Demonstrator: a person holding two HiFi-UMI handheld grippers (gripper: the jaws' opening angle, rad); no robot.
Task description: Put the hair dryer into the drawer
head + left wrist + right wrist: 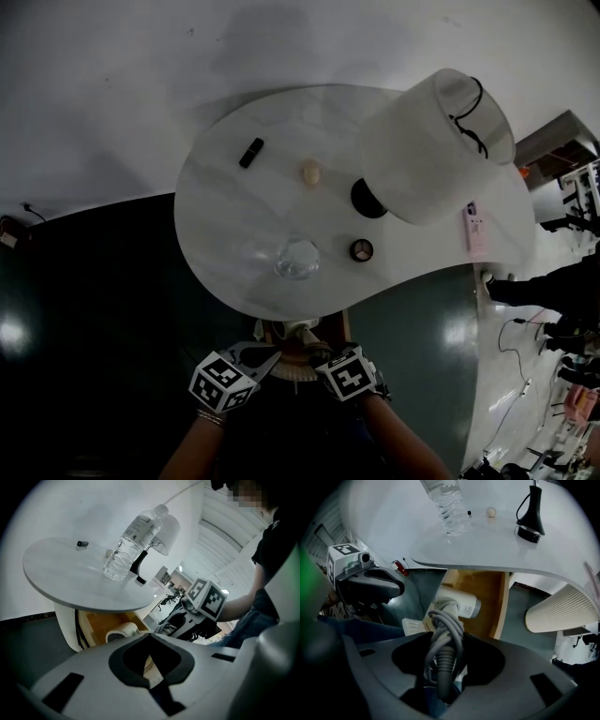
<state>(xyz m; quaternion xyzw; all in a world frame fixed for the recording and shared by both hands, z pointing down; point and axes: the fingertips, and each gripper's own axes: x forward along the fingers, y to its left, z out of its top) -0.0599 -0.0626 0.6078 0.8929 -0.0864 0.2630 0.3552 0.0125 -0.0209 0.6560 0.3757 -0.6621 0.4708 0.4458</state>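
Observation:
The white hair dryer (pixel 457 604) hangs nozzle-first over the open wooden drawer (pixel 487 592) under the white table (pixel 234 216). My right gripper (pixel 445 641) is shut on its handle, with the grey cord wrapped around the handle between the jaws. In the left gripper view the dryer's round grille (pixel 119 632) shows in front of the drawer (pixel 101 620), and the right gripper (pixel 187 620) is beside it. My left gripper (pixel 150 637) is shut with nothing seen in it, just left of the dryer (pixel 295 361). In the head view, only the marker cubes of both grippers show clearly.
On the table stand a clear water bottle (pixel 297 258), a lamp with a white shade (pixel 441 141), a small black object (pixel 251 152), a beige ball (pixel 310 172) and a pink device (pixel 475 228). A ribbed cream pedestal (pixel 560 611) stands right of the drawer. The floor is dark.

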